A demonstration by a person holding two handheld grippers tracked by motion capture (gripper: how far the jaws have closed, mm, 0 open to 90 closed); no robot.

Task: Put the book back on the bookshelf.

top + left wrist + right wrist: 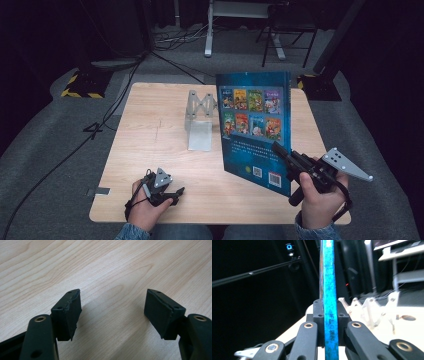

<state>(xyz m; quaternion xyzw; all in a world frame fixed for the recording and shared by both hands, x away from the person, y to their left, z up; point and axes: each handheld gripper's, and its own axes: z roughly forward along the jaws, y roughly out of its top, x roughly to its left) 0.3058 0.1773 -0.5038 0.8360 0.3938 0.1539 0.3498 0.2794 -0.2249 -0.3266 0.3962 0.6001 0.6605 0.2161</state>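
A blue book (255, 125) stands upright above the right side of the wooden table (150, 145), its back cover with small cover pictures and barcodes facing me. My right gripper (278, 148) is shut on its lower spine edge. In the right gripper view the blue spine (329, 277) runs straight up between the pressed pads of that gripper (329, 313). My left gripper (176, 192) rests low at the table's near left edge. It stands open (112, 312) with bare wood (112, 265) between its pads.
A grey metal folding book stand (199, 120) stands at the table's middle, just left of the book, and appears pale at the right of the right gripper view (372, 307). Cables, a stool and desk legs (210, 30) lie on the floor beyond.
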